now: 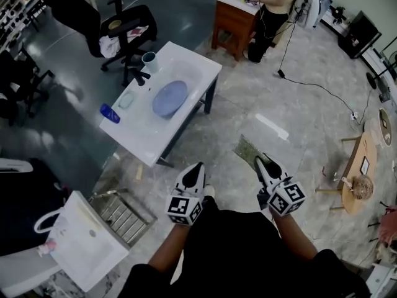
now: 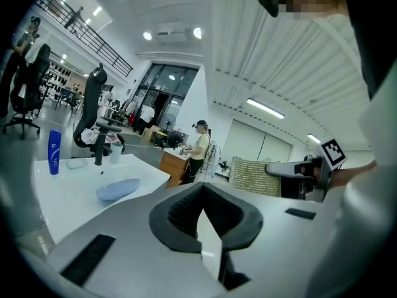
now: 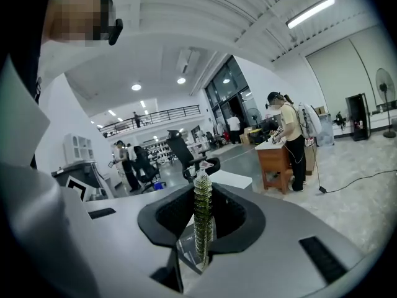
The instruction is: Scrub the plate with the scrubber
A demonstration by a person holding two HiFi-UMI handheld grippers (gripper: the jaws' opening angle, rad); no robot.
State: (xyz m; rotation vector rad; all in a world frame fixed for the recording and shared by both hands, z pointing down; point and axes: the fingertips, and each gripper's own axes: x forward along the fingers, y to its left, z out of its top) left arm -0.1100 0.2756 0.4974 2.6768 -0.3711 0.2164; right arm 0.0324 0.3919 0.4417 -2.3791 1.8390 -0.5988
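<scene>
Currently left gripper (image 1: 198, 167) fingers together, empty — right gripper (image 1: 266, 162) fingers clamped on scrubber (image 3: 202, 219).

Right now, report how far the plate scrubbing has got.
Done: the scrubber is clamped in the right gripper. In hand: both grippers are held out over the floor, short of the white table. Left: the left gripper is shut and empty, and the blue plate lies on the table, apart from both, so all the scrubbing remains.
</scene>
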